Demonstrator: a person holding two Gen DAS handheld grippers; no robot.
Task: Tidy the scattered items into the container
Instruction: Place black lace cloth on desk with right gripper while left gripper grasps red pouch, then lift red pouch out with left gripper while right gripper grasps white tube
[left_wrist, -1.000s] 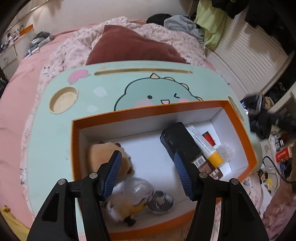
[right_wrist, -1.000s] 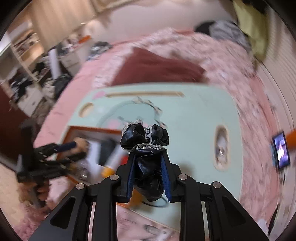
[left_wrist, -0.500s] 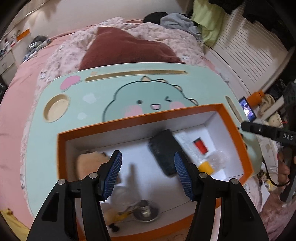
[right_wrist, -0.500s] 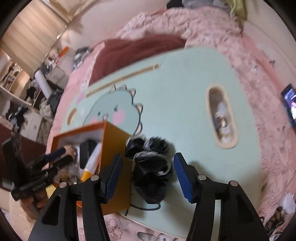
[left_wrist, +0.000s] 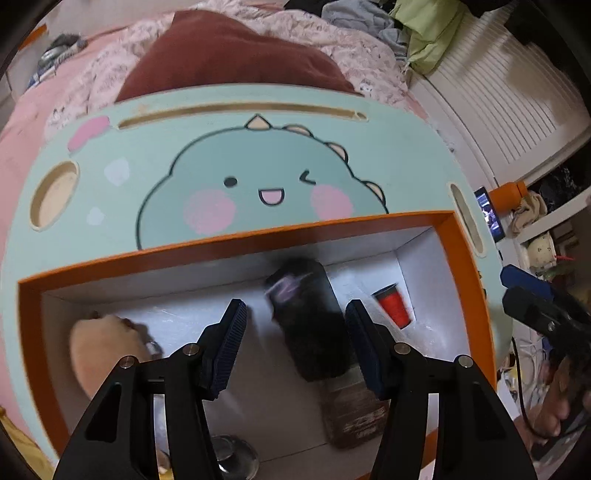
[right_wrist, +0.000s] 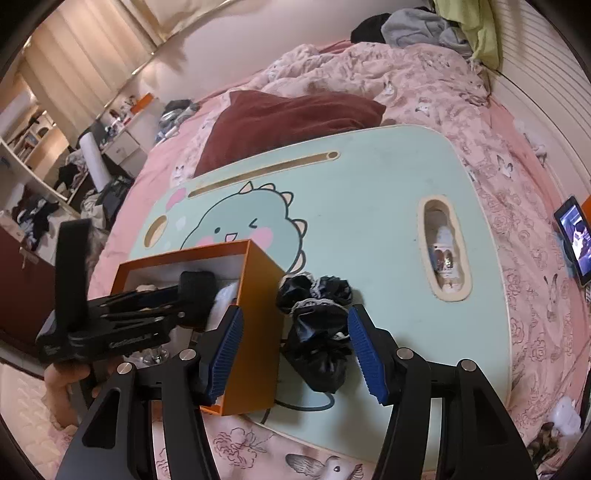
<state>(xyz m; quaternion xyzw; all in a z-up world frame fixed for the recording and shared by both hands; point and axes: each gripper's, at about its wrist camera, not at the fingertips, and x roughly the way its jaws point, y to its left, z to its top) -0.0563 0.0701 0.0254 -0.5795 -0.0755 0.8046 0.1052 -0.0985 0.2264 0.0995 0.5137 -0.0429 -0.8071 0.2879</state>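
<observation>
Holding the left gripper (left_wrist: 295, 310) tilted down over the open box (left_wrist: 236, 240), jaws parted and gripping nothing. Looking past its fingertips at a black, blurred item (left_wrist: 310, 321) lying on the white floor of the box, just ahead of and between the two fingers, touching neither pad. Seeing a brown tube (left_wrist: 354, 413) under the right finger, a red spool (left_wrist: 393, 304) further right near the box corner, a tan plush (left_wrist: 99, 350) off to the left of the left finger, and a small metal piece (left_wrist: 232, 458) close below the gripper's base. Holding the right gripper (right_wrist: 295, 317) beside the box, outside its orange wall, pointing down at the table (right_wrist: 369, 206). Having just been opening its jaws, now standing wide and pressing on nothing. Leaving the black scrunchie (right_wrist: 317, 332) lying on the table between the two fingers, clear of both pads, just beside the box wall and not inside the box. Keeping the left finger of this gripper in front of the box's near corner, the right finger over bare table. Showing a dark red pillow (right_wrist: 295, 110) far ahead of both grippers, beyond the table's far edge, and a lit screen (right_wrist: 576, 236) well off to the right of the right gripper.
</observation>
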